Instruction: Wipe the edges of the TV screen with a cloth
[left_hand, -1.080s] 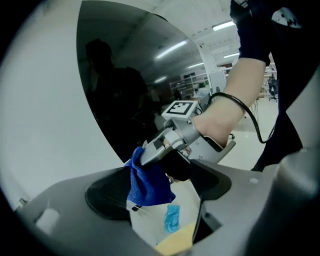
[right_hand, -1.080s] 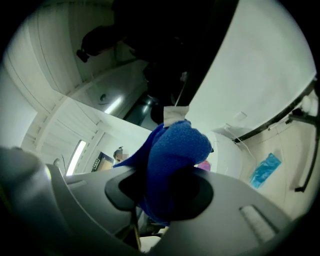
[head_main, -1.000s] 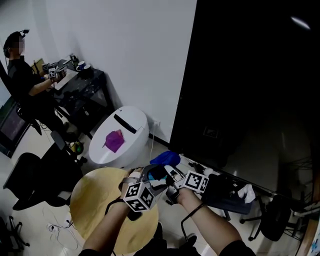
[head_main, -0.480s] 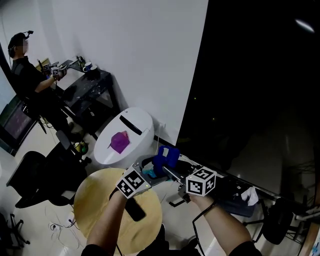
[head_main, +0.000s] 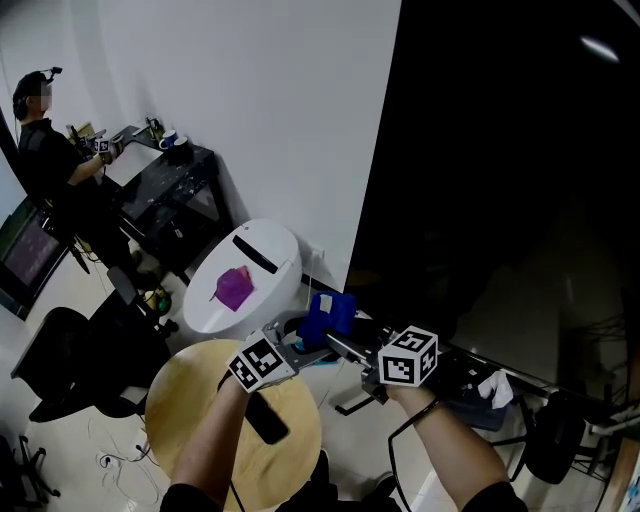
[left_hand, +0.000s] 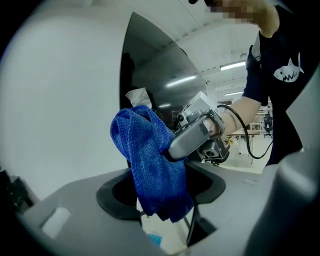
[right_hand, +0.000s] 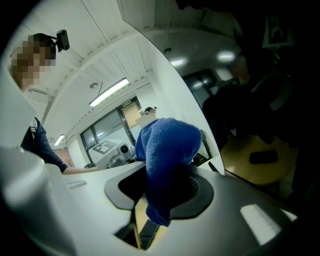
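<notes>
A blue cloth hangs bunched between my two grippers, low in front of the big black TV screen. My right gripper is shut on the cloth, and its jaws are opening slightly. My left gripper faces it from the left. Its jaws are closing around the hanging cloth, though their pads stand apart from it. In the left gripper view the right gripper pinches the cloth's right side. The left gripper shows small behind the cloth in the right gripper view.
A round wooden table with a dark phone lies below my arms. A white rounded bin with a purple item stands by the wall. A person sits at a black desk far left. A white rag lies under the TV.
Both grippers rose with the cloth from over the table toward the TV's lower corner. The cloth now hangs free between them, and the left jaws have narrowed.
</notes>
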